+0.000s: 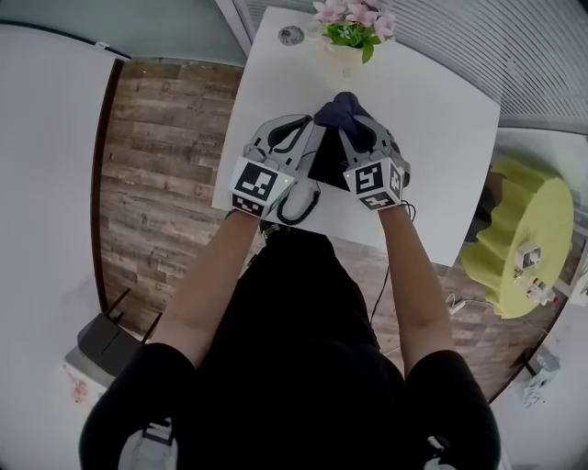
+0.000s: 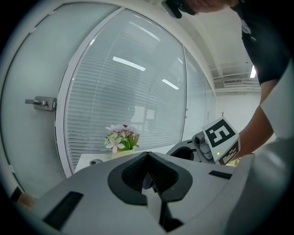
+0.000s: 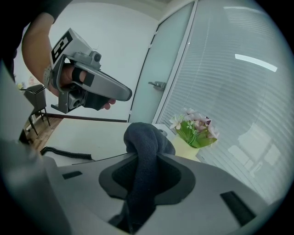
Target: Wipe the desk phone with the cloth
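Cloth (image 3: 142,151), dark blue-grey: pinched between the jaws of the right gripper (image 1: 356,124). A band of it runs lengthwise through the jaw gap and ends in a rounded wad just past the tips. Its long axis follows the jaws. In the head view the wad sits at that gripper's 12 o'clock and points toward the flowers (image 1: 354,23). The wad is over the far end of the desk phone (image 1: 327,165); whether it touches the phone cannot be told.

Phone: dark body on the white table (image 1: 441,128), between the two grippers. Long axis roughly 12 to 6 o'clock in the head view. Coiled cord (image 1: 299,207) loops at its 7 o'clock, by the near table edge.

Left gripper (image 2: 148,158): jaws pressed together, nothing held. It is at the phone's 9 o'clock, with tips angled toward 1 o'clock, just beside the cloth wad.

Flowers: pink and white, in a pale pot at the table's far corner, 12 o'clock from the cloth. Small round object (image 1: 290,35) on the table at the flowers' 9 o'clock.
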Action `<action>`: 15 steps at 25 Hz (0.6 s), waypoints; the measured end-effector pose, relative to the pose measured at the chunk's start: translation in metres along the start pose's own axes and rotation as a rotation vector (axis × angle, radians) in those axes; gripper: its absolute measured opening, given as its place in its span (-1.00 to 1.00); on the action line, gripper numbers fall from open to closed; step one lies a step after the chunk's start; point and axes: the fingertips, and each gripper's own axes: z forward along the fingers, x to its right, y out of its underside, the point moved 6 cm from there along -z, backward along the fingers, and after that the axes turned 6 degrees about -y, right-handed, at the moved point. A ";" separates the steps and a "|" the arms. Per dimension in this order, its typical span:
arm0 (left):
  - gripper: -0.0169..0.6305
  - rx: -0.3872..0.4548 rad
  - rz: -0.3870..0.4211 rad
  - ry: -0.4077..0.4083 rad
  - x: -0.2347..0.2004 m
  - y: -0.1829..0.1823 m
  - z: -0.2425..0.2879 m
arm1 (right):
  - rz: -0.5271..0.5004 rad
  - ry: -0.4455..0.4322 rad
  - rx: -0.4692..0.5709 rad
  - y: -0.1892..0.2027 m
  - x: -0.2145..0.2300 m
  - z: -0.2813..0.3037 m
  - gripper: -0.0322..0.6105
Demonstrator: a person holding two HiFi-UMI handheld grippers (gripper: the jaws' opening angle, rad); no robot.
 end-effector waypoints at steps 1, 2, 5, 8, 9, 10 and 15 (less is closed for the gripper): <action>-0.91 -0.003 -0.002 0.000 0.000 0.002 0.001 | -0.003 -0.005 -0.006 0.002 0.000 0.002 -0.58; -0.91 -0.007 -0.004 0.000 0.000 0.004 0.002 | -0.002 -0.009 -0.007 0.003 -0.001 0.004 -0.58; -0.91 -0.017 -0.009 0.000 0.000 0.008 0.004 | 0.025 -0.019 0.002 0.004 -0.001 0.004 -0.58; -0.91 -0.036 -0.014 0.009 0.000 0.015 0.005 | 0.028 -0.021 0.005 0.005 -0.002 0.004 -0.58; -0.91 -0.037 -0.014 0.011 0.001 0.016 0.006 | 0.024 -0.022 0.004 0.005 -0.003 0.004 -0.58; -0.91 -0.035 -0.013 0.013 0.002 0.016 0.007 | 0.020 -0.023 0.003 0.005 -0.004 0.004 -0.58; -0.91 -0.055 -0.026 0.024 0.006 0.023 0.007 | 0.021 -0.035 0.002 0.008 -0.010 0.004 -0.58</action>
